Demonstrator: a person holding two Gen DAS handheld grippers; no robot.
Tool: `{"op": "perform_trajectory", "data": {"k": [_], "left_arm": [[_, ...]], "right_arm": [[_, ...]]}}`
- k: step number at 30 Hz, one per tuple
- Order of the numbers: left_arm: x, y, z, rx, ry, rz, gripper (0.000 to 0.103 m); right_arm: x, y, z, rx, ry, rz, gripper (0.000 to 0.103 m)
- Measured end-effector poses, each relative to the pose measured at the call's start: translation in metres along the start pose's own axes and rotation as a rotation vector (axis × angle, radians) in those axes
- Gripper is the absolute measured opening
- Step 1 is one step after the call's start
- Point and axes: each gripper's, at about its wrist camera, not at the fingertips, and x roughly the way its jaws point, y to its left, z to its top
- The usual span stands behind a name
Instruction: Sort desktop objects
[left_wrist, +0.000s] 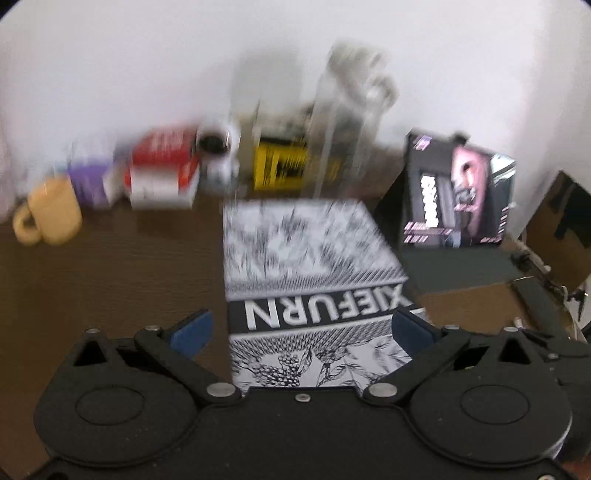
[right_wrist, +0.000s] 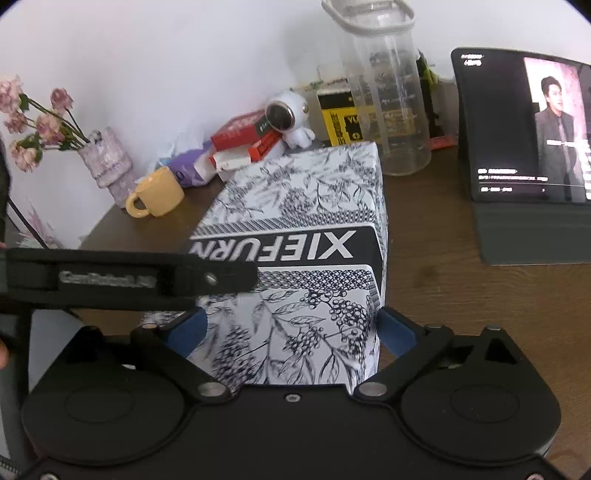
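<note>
White wall stands behind a dark brown table in the left wrist view, which is blurred. The left gripper has its jaws wide, and the near end of the patterned box, marked XIEFURN, lies between them. The right blue pad seems to be at the box edge and the left pad stands apart from it, so I cannot tell if there is a grip. Far left sits a yellow mug, and beside it red and white boxes. A clear bottle stands far in the middle, and a tablet leans at the right.

From the right wrist view, the same table shows sharp. The right gripper has wide jaws around the near end of the patterned box; both blue pads lie very close to its sides, but contact is not clear. A black arm of the left gripper crosses the box from the left. Far left there is a vase with pink flowers, then the yellow mug, a small astronaut figure, the clear bottle and the tablet at the right.
</note>
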Motion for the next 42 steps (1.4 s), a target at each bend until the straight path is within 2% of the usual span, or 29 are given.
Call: {"op": "perform_trajectory", "data": {"k": [3, 8, 16, 20, 24, 35, 42], "left_arm": [[-0.045, -0.001, -0.009, 0.031, -0.096, -0.009, 0.103], [-0.12, -0.001, -0.045, 0.047, -0.167, 0.028, 0.103], [-0.246, 0.017, -0.135, -0.012, -0.152, 0.086, 0.103], [-0.295, 0.027, -0.168, -0.025, -0.134, 0.121, 0.103], [-0.336, 0.037, -0.193, -0.045, -0.129, 0.151, 0.103], [-0.392, 0.054, -0.226, -0.1, -0.135, 0.209, 0.103], [-0.406, 0.057, -0.232, -0.066, -0.129, 0.21, 0.103]], "right_arm": [[-0.033, 0.014, -0.006, -0.038, -0.048, -0.021, 0.103], [-0.096, 0.055, -0.032, -0.092, -0.075, -0.075, 0.103], [-0.197, 0.138, -0.118, -0.129, -0.09, -0.109, 0.103], [-0.237, 0.177, -0.16, -0.105, -0.073, -0.094, 0.103], [-0.267, 0.21, -0.189, -0.113, -0.061, -0.1, 0.103], [-0.303, 0.267, -0.224, -0.147, -0.07, -0.107, 0.103], [-0.311, 0.286, -0.234, -0.128, -0.085, -0.113, 0.103]]}}
